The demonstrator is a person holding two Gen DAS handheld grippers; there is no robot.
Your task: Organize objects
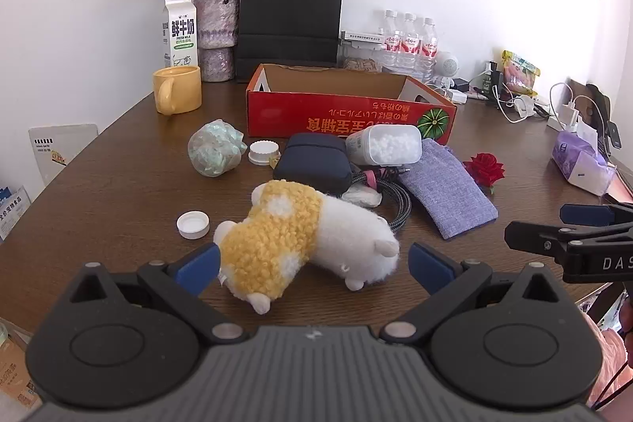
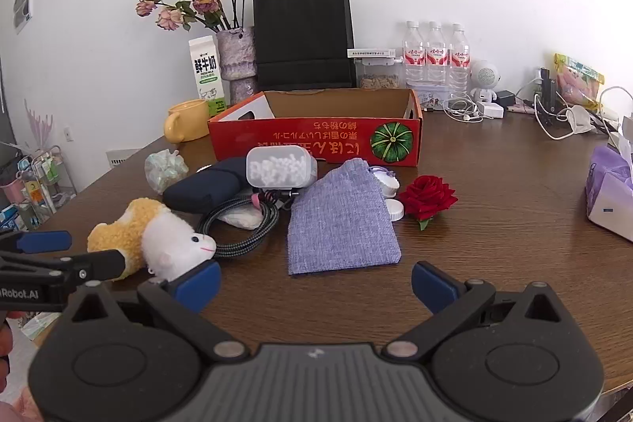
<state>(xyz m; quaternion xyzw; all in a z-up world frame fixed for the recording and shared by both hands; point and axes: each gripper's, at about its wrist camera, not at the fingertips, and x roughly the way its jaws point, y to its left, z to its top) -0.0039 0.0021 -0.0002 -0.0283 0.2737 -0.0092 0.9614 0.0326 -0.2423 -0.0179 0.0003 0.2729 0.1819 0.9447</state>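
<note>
Both left tongs (image 1: 312,265) pads flank the plush toy (image 1: 304,240), spread wide.

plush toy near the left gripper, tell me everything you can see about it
The plush toy is a small stuffed animal, white and fluffy, with a curly yellow coat dotted white. The right wrist view shows a dark eye and a pink stitched mouth. It lies on its side on the brown wooden table, short legs sticking out. It sits between the open fingers of the left gripper, its yellow end right against the left pad; actual contact is unclear. Behind it lies a braided cable.
</note>
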